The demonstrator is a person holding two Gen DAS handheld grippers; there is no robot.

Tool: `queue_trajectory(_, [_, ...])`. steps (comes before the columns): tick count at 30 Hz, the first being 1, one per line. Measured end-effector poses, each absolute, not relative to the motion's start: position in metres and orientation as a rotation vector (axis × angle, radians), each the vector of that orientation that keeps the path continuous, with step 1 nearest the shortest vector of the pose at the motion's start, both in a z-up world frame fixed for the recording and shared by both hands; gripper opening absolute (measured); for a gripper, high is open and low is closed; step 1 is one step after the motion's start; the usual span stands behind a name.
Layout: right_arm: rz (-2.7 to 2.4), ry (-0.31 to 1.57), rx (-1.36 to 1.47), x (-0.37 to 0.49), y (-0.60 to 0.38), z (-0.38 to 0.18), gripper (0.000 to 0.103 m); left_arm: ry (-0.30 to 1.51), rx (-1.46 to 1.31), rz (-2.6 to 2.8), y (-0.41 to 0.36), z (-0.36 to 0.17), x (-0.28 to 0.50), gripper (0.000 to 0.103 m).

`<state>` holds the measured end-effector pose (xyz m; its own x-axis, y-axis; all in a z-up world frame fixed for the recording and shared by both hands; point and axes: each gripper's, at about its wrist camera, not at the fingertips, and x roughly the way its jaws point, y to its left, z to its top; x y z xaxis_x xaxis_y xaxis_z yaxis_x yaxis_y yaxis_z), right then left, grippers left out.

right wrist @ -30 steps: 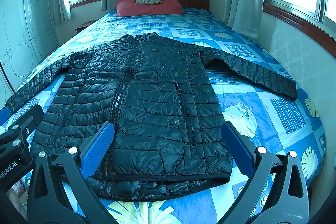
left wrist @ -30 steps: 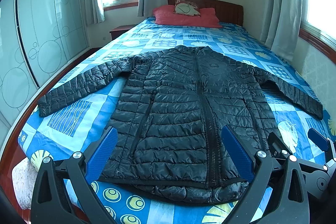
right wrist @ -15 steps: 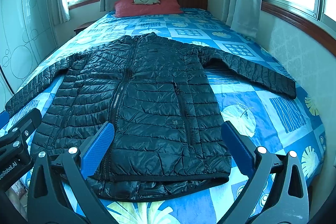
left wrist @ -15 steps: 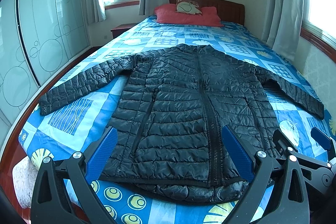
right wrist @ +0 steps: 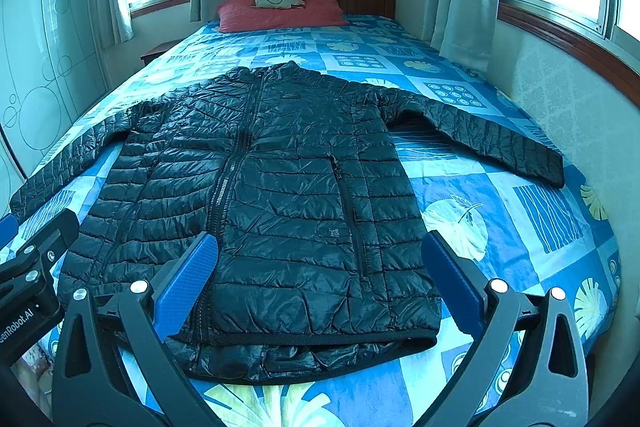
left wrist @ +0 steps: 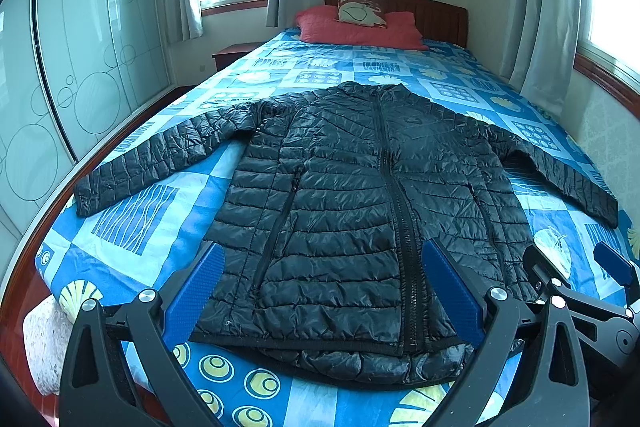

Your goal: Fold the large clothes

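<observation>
Black jacket (left wrist: pixel 344 211) flat on the bed (left wrist: pixel 132 255), sleeves spread; left gripper (left wrist: pixel 324 291) and right gripper (right wrist: pixel 320 275) above its hem, fingers apart.

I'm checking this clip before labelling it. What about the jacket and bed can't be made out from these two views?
- Jacket back and lining: both views, it lies front up.
- Small chest patch: too small to read, right wrist view.
- Bed foot edge: behind the right tongs and left tongs.

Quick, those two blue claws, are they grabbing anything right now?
Left gripper: open, holding nothing, above the black jacket.
Right gripper: open, holding nothing, also above the jacket.
</observation>
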<state>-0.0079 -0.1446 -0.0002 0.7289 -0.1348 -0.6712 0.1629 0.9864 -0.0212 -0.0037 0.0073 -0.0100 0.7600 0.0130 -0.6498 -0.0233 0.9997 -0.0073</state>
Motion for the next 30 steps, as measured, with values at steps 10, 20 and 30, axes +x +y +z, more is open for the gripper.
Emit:
queue_trajectory(10, [-0.159, 0.744, 0.035, -0.005, -0.141, -0.004, 0.101, 0.719, -0.022, 0.021, 0.011, -0.017, -0.002, 0.098])
queue_trajectory(20, [-0.211, 0.778, 0.078, 0.023, -0.175, -0.028, 0.101, 0.768, -0.046, 0.136, 0.052, -0.044, 0.050, 0.098])
queue_trajectory(30, [-0.387, 0.806, 0.310, 0.072, -0.300, -0.066, 0.067, 0.872, -0.153, 0.526, 0.197, -0.114, 0.136, 0.098])
